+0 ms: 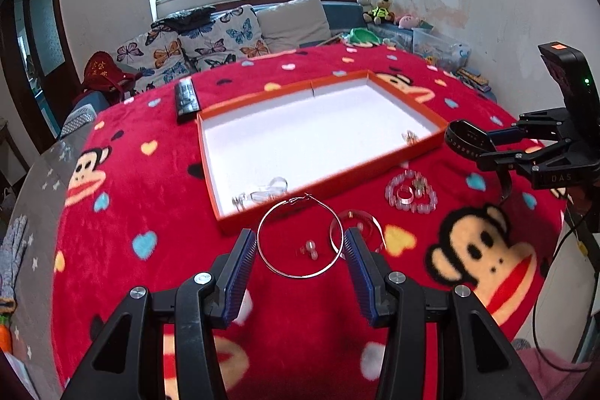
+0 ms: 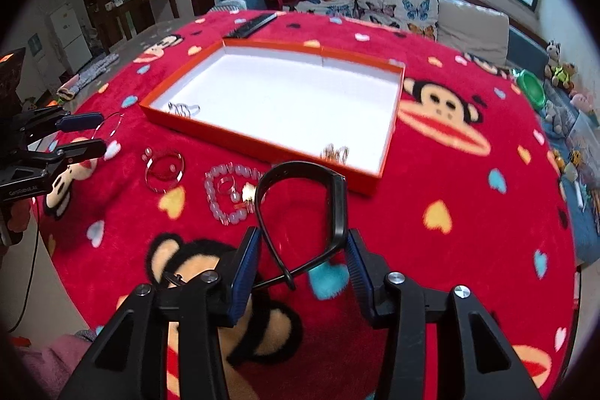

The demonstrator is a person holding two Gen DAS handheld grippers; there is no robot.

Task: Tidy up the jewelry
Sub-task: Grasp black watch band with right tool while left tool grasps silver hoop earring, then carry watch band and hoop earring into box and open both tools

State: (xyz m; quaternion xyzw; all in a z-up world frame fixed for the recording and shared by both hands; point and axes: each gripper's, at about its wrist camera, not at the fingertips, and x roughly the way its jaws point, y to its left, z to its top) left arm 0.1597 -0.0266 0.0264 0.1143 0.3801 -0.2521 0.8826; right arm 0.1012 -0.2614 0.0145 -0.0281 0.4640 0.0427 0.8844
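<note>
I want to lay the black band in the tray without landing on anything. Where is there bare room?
The orange tray's white middle and far half are bare, bordered by the far rim. Its near corners are taken: small clear pieces at one, a metal cluster at the other. The cloth before the near rim is crowded with the bead bracelet and clear bangle.

Jewelry mid-sort, in my grip.
My left gripper (image 1: 300, 242) holds a silver hoop earring (image 1: 300, 237); my right gripper (image 2: 302, 244) holds a black wristband (image 2: 337, 201) near the orange tray (image 2: 262, 139).
</note>
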